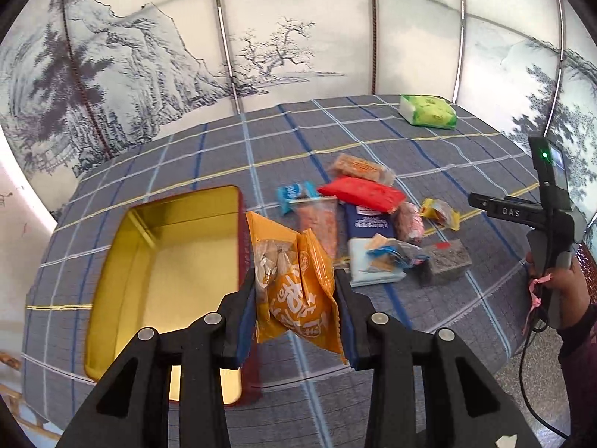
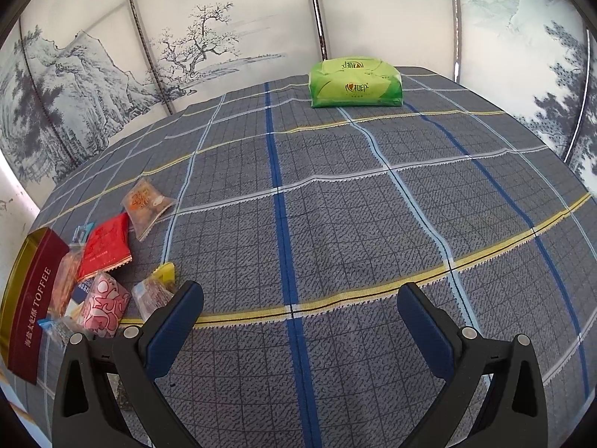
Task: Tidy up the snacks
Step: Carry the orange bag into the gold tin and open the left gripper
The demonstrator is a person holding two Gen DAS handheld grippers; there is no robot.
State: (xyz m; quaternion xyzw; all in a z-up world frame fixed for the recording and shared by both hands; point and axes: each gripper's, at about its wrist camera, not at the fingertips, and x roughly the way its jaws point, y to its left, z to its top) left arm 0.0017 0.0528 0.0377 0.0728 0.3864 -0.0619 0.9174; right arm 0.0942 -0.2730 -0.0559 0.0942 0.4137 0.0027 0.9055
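The left hand-held gripper is pinching 2 orange snack packets between its blue pads, holding them up off the cloth just beside the right wall of the open tin. The tin has a gold interior and a dark red outside marked TOFFEE, and it rests on the bench, which is covered in a grey plaid cloth with blue, white and yellow lines. Right of the tin lies a loose heap of snacks: a red packet, a light orange bar behind it, a small blue-and-white wrapper, a dark blue packet, a pink patterned one, a yellow-edged sweet and a grey speckled block. A green tissue pack sits well apart at the far side of the bench. The right hand-held gripper hangs over bare cloth to the right of the heap, its jaws spread wide with nothing between them. Painted ink landscape panels stand behind the bench.
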